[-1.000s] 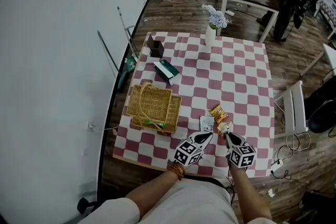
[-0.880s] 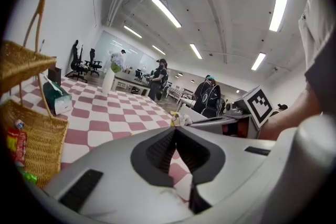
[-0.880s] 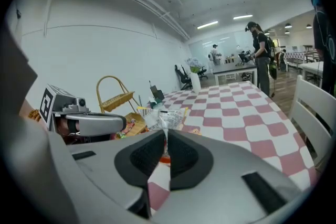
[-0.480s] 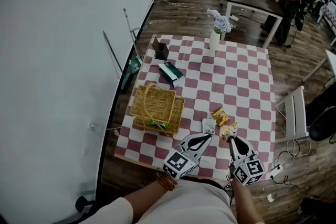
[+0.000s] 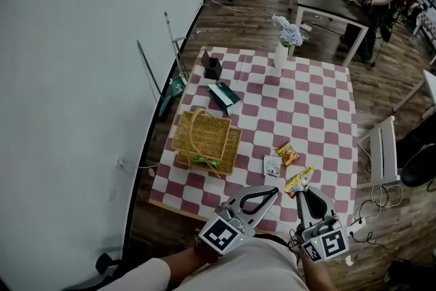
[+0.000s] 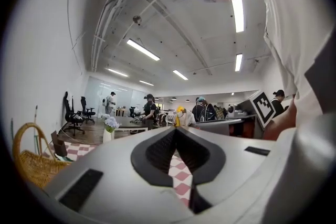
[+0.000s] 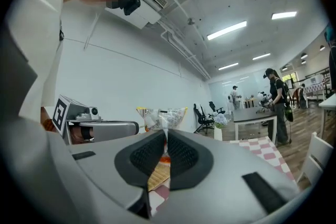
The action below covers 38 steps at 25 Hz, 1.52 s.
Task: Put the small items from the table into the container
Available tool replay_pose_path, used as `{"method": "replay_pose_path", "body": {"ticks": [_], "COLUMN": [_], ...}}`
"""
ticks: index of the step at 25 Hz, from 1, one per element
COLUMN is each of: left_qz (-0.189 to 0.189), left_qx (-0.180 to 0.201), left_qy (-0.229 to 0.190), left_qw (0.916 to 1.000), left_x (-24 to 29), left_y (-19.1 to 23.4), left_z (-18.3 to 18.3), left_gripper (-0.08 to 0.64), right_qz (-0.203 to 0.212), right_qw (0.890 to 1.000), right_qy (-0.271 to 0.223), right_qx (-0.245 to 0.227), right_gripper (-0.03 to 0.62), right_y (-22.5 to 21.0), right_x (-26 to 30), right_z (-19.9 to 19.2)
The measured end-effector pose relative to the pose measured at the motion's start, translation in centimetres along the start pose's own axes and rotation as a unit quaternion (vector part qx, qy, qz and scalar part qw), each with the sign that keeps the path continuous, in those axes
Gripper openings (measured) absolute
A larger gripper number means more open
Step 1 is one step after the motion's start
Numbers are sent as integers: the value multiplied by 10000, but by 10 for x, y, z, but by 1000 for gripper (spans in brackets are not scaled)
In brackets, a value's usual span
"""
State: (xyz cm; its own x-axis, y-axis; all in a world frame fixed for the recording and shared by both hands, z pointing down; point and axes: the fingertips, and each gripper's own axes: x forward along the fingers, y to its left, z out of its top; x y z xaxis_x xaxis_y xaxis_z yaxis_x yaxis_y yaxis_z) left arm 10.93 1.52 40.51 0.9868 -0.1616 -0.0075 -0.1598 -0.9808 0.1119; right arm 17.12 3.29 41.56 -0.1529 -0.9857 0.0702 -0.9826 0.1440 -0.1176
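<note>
Right gripper (image 5: 300,191) pinching a yellow snack packet (image 5: 299,181) by its edge, held above the near side of the table (image 5: 310,112).
Left gripper (image 5: 272,193) just beside it, jaws pressed together, nothing between. Orange packet (image 5: 287,153) and white packet (image 5: 272,165) lie on the checkered cloth. The wicker basket (image 5: 204,140) sits to their left.

The bench (image 5: 308,105) lies open from its near edge to the basket (image 5: 223,146). The upright handle (image 5: 201,112) arches over the basket's opening, and a green box (image 5: 223,97) crowds just behind.
</note>
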Motion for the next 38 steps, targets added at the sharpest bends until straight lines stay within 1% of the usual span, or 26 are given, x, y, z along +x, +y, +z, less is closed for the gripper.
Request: {"method": "replay_pose_path", "body": {"ticks": [2, 7, 9, 13, 18, 22, 26, 30, 34, 38], "left_qz": [30, 176, 277, 500, 816, 1111, 1476, 1764, 1959, 2018], "left_qx": [-35, -112, -76, -151, -122, -161, -230, -176, -174, -163], "left_qy": [-51, 28, 21, 16, 2, 0, 6, 29, -3, 10], "left_qw": [10000, 9998, 9996, 9986, 9966, 9937, 9888, 9842, 9805, 9793], "left_x": [-3, -10, -15, -29, -50, -71, -95, -117, -129, -134], "left_y": [-2, 3, 8, 18, 30, 42, 55, 63, 68, 73], "left_z": [7, 7, 6, 5, 8, 8, 7, 8, 9, 7], "left_gripper": [12, 12, 12, 12, 12, 12, 12, 12, 12, 12], "right_qz": [11, 114, 206, 411, 753, 1089, 1482, 1798, 1987, 2045], "right_qw": [10000, 9998, 9997, 9990, 9968, 9938, 9887, 9834, 9798, 9786], "right_qy": [-35, -31, -24, -10, -5, 10, 51, 72, 63, 84], "right_qx": [-80, -140, -126, -197, -256, -242, -213, -243, -237, -208], "right_gripper": [40, 40, 40, 40, 40, 40, 40, 40, 40, 40], "right_y": [3, 13, 18, 30, 51, 76, 100, 122, 135, 139], "right_x": [-3, 0, 4, 13, 32, 47, 63, 76, 85, 91], "right_z": [5, 6, 6, 7, 7, 5, 1, 1, 1, 1]}}
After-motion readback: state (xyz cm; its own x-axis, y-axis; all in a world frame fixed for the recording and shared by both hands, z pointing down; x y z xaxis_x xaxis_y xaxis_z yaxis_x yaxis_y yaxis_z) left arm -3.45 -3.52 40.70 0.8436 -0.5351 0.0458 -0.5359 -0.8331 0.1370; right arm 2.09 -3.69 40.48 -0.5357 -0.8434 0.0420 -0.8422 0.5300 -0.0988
